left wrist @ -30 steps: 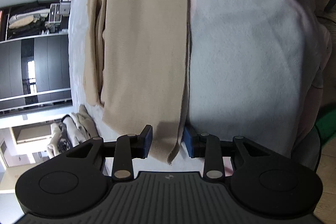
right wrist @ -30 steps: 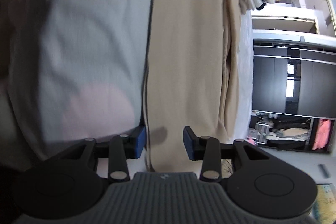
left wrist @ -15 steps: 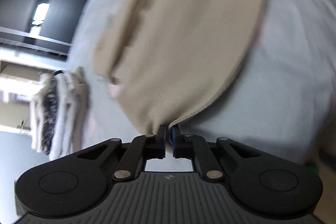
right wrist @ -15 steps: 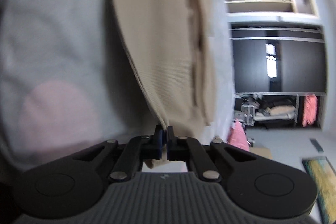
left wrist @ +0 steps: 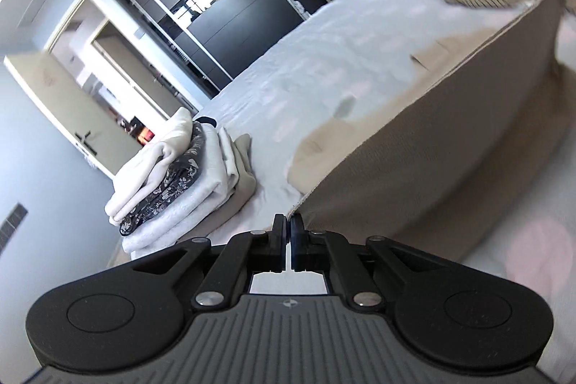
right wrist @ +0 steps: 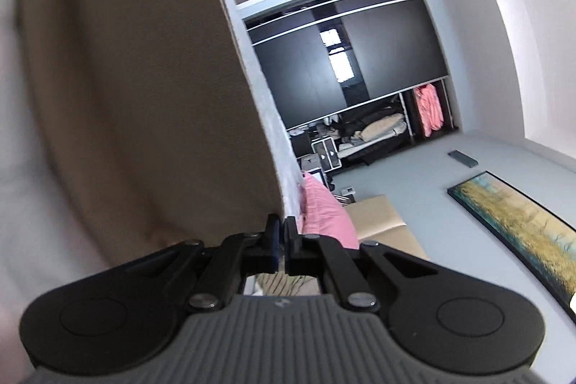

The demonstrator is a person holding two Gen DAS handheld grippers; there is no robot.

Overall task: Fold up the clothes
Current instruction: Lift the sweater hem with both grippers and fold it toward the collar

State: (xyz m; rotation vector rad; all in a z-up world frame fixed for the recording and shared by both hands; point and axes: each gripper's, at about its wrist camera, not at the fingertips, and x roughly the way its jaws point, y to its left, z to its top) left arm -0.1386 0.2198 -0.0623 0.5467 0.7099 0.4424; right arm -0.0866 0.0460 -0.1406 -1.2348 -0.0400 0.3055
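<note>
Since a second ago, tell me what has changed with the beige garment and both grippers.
Both grippers closed on the beige knit garment: the left gripper and the right gripper each pinch an edge corner. Earlier the garment lay flat on the pale grey bedspread; now the gripped edge is lifted and stretched taut between them. The stack of folded clothes stays put.

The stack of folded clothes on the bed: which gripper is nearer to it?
Left. The left gripper, shut on the beige garment, is beside the stack. The right gripper holds the garment's far end.
</note>
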